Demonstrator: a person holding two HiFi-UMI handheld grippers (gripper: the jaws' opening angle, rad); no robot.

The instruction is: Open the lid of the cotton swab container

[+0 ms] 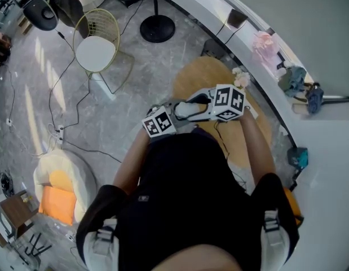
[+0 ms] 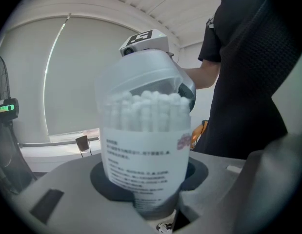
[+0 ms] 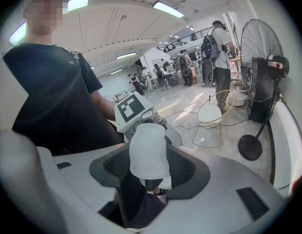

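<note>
Location: the cotton swab container [image 2: 143,155] is held in the air in front of the person's body, between the two grippers, above the near edge of a round wooden worktop [image 1: 199,75].

Left gripper [image 2: 147,182]: its fingers [image 2: 68,189] are closed on the lower, labelled part of the container. The container stands roughly upright between them, with its printed label facing the camera. White swabs [image 2: 146,108] fill the clear upper part.

Right gripper [image 3: 148,167]: it faces the left gripper from the opposite side. Its fingers [image 3: 190,172] stand fairly wide and are set against both sides of the translucent lid [image 3: 148,147]. In the left gripper view the lid sits as a cloudy dome over the swab tips, with one dark pad of the right gripper pressed to its right side. Whether the lid is fully seated or partly lifted cannot be told.

Surroundings: a wire chair with a white seat [image 1: 96,49] stands on the floor at far left, well apart from the worktop. A round black stand base [image 1: 157,28] lies beyond it. A standing fan [image 3: 260,67] shows at the right of the right gripper view.
</note>
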